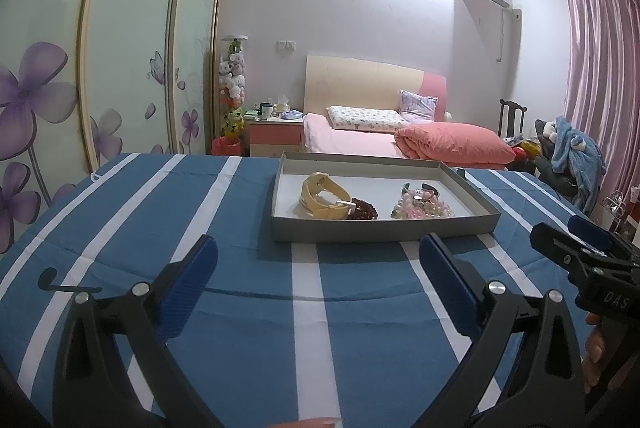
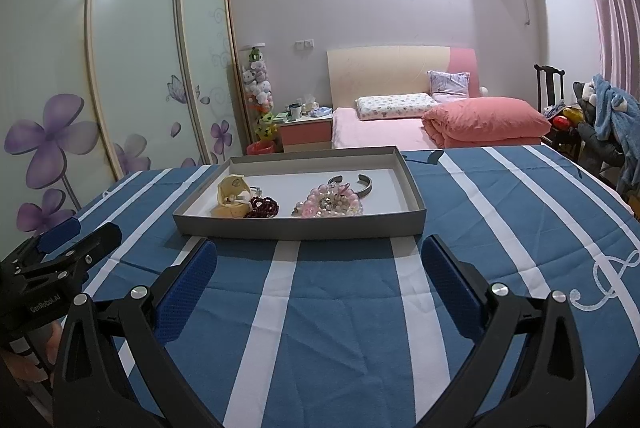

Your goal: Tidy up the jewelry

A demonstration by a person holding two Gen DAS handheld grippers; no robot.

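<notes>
Both wrist views low, forward, sharing tray (image 1: 384,230)

The striped tablecloth (image 2: 344,312) is matt woven cloth, faintly creased. On it the shallow tray (image 2: 300,228) looks like matt grey cardboard with a smooth white paper floor. Inside it, the pink bead bracelets (image 2: 330,204) are glossy, the cuff bangle (image 2: 362,184) polished metal, the yellow watch (image 1: 322,198) smooth plastic. Both grippers' pads (image 2: 188,292) show blue, finely textured rubber on matt black plastic.

blue white-striped cloth (image 1: 200,308), grey tray (image 1: 384,228), yellow watch (image 1: 324,198), pink beads (image 1: 424,208)
</notes>
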